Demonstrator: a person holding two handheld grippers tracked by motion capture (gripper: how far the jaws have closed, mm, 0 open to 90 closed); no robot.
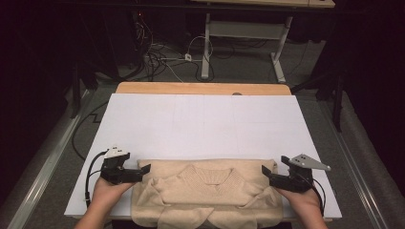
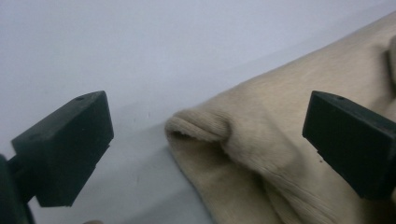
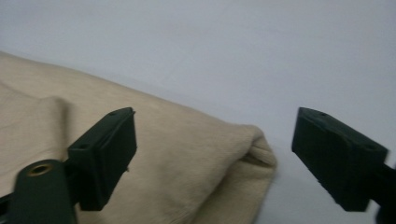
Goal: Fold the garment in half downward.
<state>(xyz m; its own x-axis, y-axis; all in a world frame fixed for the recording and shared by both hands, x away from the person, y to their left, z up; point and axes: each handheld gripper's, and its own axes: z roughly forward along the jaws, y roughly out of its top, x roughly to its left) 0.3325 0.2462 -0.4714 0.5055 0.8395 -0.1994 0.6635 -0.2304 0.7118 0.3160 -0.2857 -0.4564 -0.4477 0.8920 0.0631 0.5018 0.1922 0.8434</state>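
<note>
At the frame's bottom, the left gripper (image 1: 145, 169) and right gripper (image 1: 265, 171), jaws apart, flank the beige sweater's (image 1: 210, 193) folded corners on the worktop (image 1: 200, 124).

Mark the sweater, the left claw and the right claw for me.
sweater (image 1: 205, 191), high view, on the knit chest below the collar.
left claw (image 2: 205, 140), left gripper view, midway between its open jaws, at the sweater's corner.
right claw (image 3: 212, 149), right gripper view, midway between its open jaws, over the sweater's corner.
</note>
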